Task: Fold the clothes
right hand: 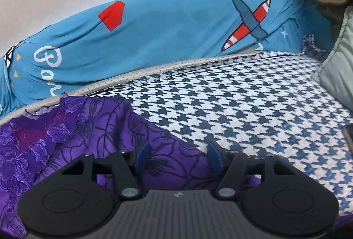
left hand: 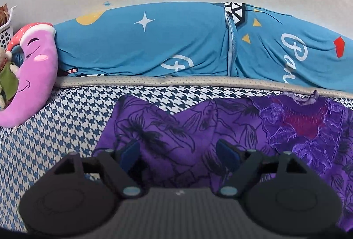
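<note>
Purple floral garment (left hand: 198, 128) lies on houndstooth bed cover (left hand: 66, 119); left gripper (left hand: 179, 156) and right gripper (right hand: 177, 157) both spread wide, empty, above it.

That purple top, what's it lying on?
The purple top lies on a blue-and-white houndstooth cover, visible on both sides of it. Whatever is directly beneath the cloth is hidden.
</note>
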### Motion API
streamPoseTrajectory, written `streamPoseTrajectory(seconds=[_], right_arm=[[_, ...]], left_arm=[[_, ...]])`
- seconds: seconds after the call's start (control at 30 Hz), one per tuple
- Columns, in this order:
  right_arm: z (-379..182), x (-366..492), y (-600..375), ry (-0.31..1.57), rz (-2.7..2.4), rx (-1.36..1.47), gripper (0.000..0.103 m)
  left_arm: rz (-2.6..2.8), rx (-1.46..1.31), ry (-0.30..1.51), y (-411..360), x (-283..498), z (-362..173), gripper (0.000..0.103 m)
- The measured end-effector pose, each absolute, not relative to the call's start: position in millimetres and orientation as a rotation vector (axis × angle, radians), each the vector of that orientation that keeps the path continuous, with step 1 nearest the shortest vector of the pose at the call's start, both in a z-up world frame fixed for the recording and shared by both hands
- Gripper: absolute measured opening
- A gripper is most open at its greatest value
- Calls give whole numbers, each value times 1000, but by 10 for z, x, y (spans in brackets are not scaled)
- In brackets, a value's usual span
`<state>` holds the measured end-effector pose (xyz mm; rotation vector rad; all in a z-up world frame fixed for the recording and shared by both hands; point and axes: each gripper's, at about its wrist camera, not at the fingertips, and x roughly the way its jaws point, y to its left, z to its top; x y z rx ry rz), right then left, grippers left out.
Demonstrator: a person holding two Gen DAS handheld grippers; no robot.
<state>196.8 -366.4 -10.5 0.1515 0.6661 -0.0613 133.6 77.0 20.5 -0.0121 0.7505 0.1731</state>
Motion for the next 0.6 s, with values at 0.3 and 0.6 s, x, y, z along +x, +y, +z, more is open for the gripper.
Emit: streamPoseTrajectory(seconds=[0.3, 0.6], right_arm=[[-175, 2018, -3513, 687, 5, 76, 18], [98, 1949, -3664, 635, -172, 94, 5]], left_arm=[[167, -2, 764, 692, 1386, 150, 79], [170, -2, 777, 650, 1434, 131, 79]])
